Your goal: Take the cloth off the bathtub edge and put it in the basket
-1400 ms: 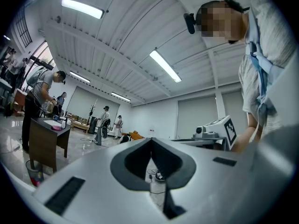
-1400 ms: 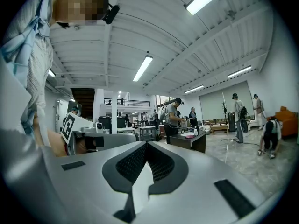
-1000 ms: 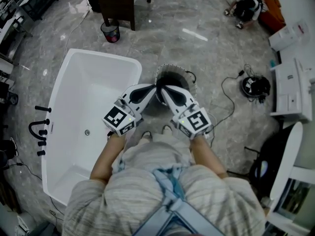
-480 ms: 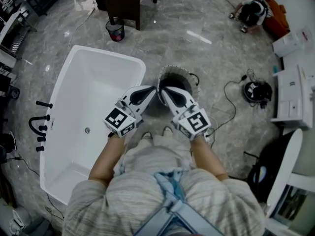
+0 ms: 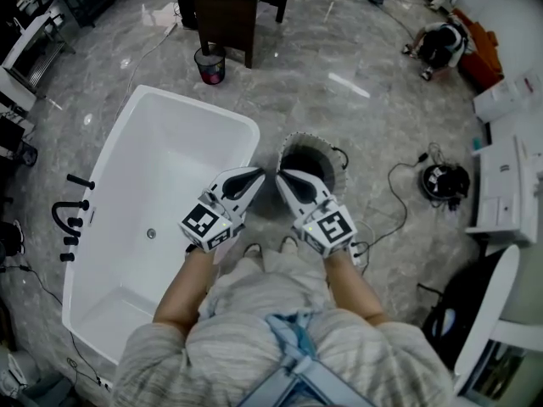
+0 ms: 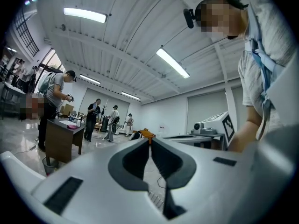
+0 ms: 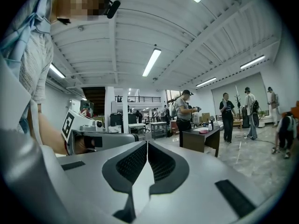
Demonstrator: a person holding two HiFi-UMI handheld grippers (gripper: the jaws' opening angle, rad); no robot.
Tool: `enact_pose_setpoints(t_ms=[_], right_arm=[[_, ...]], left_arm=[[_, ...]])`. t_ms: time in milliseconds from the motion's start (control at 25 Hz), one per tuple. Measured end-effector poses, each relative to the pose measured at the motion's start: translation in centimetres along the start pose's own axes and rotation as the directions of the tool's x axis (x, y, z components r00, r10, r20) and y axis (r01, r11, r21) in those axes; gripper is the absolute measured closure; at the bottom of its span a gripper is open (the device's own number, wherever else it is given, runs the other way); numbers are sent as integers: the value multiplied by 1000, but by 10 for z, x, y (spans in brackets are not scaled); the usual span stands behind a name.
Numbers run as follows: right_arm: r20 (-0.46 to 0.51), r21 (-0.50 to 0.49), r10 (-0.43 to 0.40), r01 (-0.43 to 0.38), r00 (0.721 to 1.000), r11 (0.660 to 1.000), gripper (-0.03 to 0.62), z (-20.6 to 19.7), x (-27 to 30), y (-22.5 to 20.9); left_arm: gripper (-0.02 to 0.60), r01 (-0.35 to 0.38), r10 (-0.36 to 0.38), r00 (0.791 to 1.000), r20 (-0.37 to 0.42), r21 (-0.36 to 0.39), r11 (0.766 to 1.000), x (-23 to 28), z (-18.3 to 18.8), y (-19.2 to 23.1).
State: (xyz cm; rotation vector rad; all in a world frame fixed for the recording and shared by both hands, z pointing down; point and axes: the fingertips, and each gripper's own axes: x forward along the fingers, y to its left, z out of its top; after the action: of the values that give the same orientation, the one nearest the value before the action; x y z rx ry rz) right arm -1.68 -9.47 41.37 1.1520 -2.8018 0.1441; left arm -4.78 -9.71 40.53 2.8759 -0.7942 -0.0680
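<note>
Nearest to us, we are holding both grippers side by side in front of our body, tips pointing away and almost meeting. Compared with a second ago, we are drawing them down and back toward ourselves, away from the basket mouth, and the whole floor is sliding a little lower in the head view as we lift our gaze.

The left gripper is staying closed: in its own view the two dark pads are meeting along a thin seam with nothing pinched between them. The right gripper is likewise keeping its jaws together and carrying nothing.

Just beyond the tips, the basket is standing on the floor beside the corner of the bathtub. We are seeing no cloth anywhere on the tub edge, and the basket's inside is too dark to show whether the cloth is lying there. Judging from empty jaws pulling back from the basket and a bare rim, we are probably looking at the drop already made.
</note>
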Motion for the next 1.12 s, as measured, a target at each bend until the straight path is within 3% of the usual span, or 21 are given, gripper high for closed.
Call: enact_pose_setpoints(t_ms=[280,560,880,1120], right_arm=[[-38,-14,19,-20,999,1000,592,-11,9,3],[-46,-10,44,-44,998,999,592,-25,18,3],[-74,50,79,-76,994,996,591,-52,37,8],[-104,61,129,-123,986,991,591,-67,50,12]], left_arm=[[577,-39,39,999,2,-7,999,-14,-10,12],[569,-75,75,996,-57,5,997,-26,-32,31],[494,-109,115,971,-208,39,993,-41,-89,59],[395,-59,87,945,-316,97,994,-45,-124,63]])
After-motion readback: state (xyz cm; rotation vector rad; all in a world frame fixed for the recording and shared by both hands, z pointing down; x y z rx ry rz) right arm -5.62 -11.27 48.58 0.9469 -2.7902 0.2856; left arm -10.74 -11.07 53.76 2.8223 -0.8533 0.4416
